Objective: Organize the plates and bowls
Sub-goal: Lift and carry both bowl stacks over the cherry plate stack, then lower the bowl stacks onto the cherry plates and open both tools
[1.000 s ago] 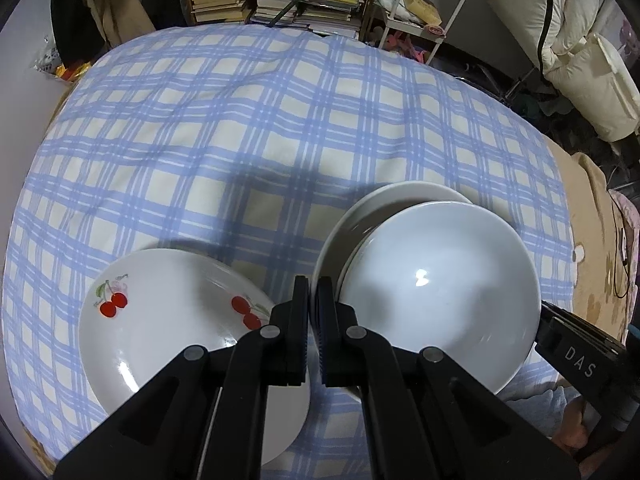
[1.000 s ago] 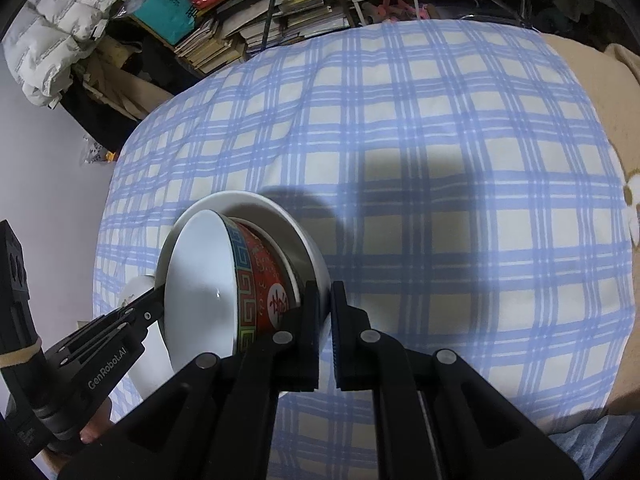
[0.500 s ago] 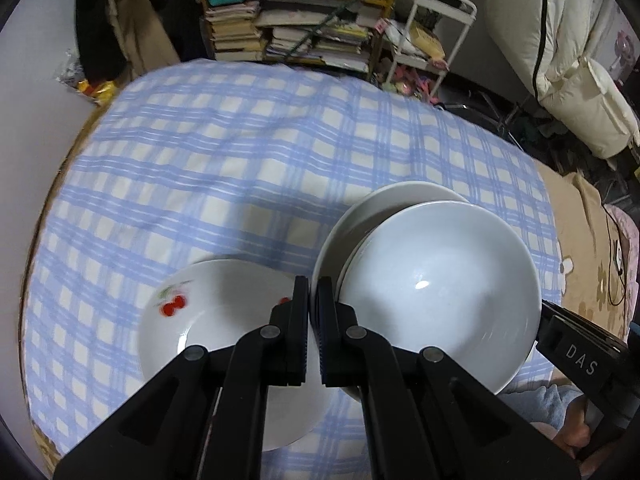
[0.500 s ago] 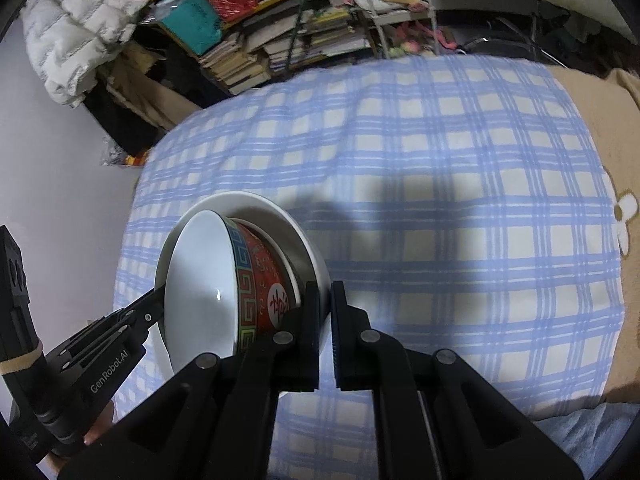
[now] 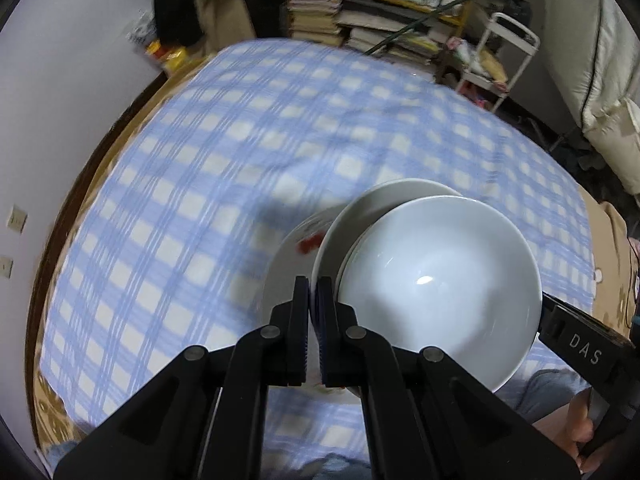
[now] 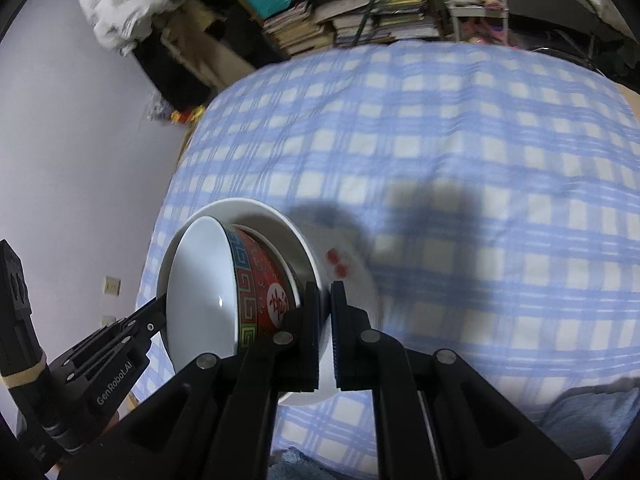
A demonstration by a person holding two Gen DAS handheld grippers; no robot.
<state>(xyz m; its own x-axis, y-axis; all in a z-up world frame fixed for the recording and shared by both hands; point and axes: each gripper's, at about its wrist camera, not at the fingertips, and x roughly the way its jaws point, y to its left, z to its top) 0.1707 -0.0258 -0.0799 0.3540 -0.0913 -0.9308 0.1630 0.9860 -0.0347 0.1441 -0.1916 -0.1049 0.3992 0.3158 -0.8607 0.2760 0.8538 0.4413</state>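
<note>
A: What is each gripper holding?

B: The left gripper (image 5: pixel 313 294) is pinched tight on the rim of a plain white ceramic plate (image 5: pixel 352 216), and the right gripper (image 6: pixel 325 300) is clamped on the opposite rim of that plate (image 6: pixel 256 210). A round bowl, white inside with a red patterned outside (image 6: pixel 262 280), sits in the plate. Both are tipped up on edge, clear of the bed.

A: Anything under them?

B: A second white plate with red cherry prints (image 5: pixel 298 246) lies on the blue-and-white checked bedspread (image 5: pixel 192 184), mostly hidden behind the held stack. In the right wrist view only its cherry edge (image 6: pixel 344 264) shows. Whether the stack touches it, I cannot tell.

A: And around the bed?

B: Stacks of books on a shelf (image 5: pixel 360 20) beyond the far edge, a white wire rack (image 5: pixel 508 60) to their right, a white padded jacket (image 6: pixel 120 0) hanging on the left, and a pale wall with sockets (image 6: pixel 112 286). A hand (image 5: pixel 576 428) grips the right tool's handle.
</note>
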